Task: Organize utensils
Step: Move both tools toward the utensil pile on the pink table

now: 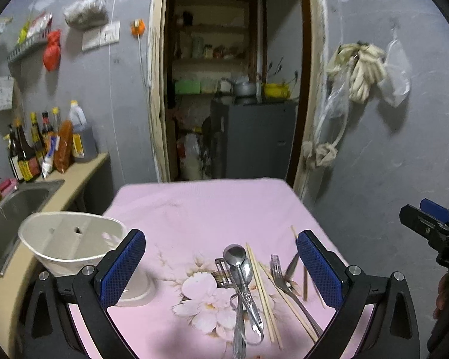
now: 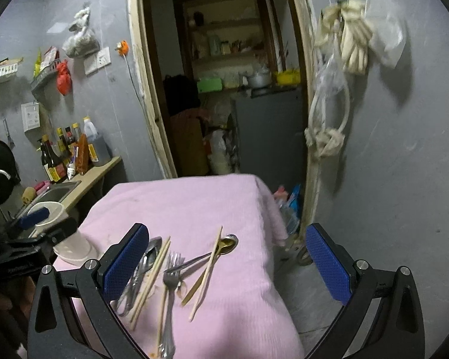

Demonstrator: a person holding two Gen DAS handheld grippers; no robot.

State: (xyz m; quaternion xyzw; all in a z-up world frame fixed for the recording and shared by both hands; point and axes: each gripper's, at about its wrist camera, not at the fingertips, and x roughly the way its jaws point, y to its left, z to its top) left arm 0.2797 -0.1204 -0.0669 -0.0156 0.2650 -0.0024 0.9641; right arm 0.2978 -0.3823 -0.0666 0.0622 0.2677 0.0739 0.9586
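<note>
Both tools spread, empty. Left tool [image 1: 221, 272] has the spoons [image 1: 239, 261] dead ahead, holder [image 1: 71, 239] to its left. Pinch one handle only, clear of chopsticks [image 1: 262, 293].

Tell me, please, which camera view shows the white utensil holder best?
The left wrist view: the white utensil holder sits near, its open mouth and inner wall visible. In the right wrist view, the holder is farther away and partly hidden by the left gripper.
</note>
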